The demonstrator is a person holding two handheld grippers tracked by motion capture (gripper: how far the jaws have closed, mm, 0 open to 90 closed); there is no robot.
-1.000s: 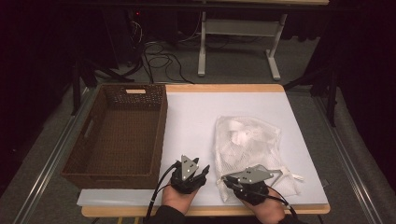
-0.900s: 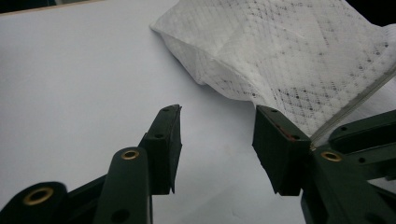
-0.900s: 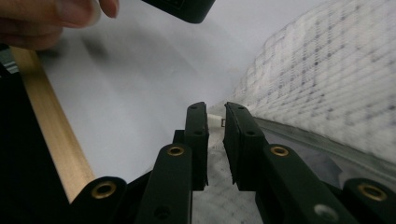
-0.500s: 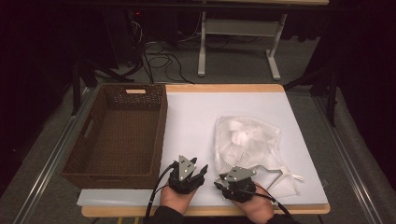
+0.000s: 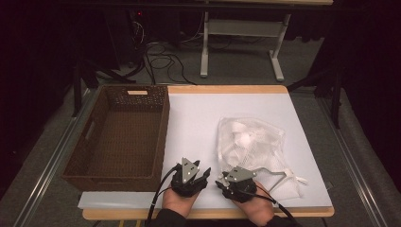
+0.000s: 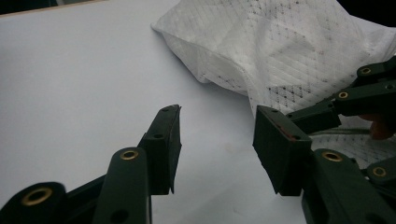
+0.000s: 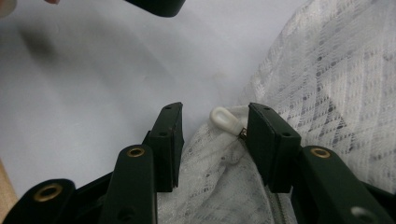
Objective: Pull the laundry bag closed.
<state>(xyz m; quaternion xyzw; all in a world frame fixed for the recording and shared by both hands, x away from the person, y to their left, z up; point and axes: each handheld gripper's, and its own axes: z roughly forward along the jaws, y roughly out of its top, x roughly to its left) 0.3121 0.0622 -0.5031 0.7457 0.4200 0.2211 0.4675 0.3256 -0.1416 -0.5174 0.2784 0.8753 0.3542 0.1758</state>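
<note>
The white mesh laundry bag (image 5: 253, 142) lies flat on the right half of the white surface (image 5: 203, 113), its near corner right at the front edge where the two hands work, and in the right gripper view the bag's small white zipper pull (image 7: 225, 118) sits between the jaws, just beside the right-hand one, with mesh bunched beneath it. The right tongs (image 5: 226, 183) have just been opening, and there they stand now, parted, the pull and a fold of mesh between the pads but neither pad pressing on them: released, nothing gripped. The zipper's teeth run down out of the bottom of that view. Over to the left tongs (image 5: 201, 174), a touch to the left of the bag's corner: in the left gripper view the jaws stand apart over bare white surface, nothing between them, with the bag's edge (image 6: 261, 56) rising just beyond the tips and the other tool's black linkage coming in from the right. Both hands sit close together at the near edge, cables trailing back off the surface. Further out, on the left, the brown wicker basket (image 5: 163, 137) sits with its long side against the white sheet, well apart from the bag. Beyond the far edge, cables lie on the grey floor (image 5: 236, 61).
</note>
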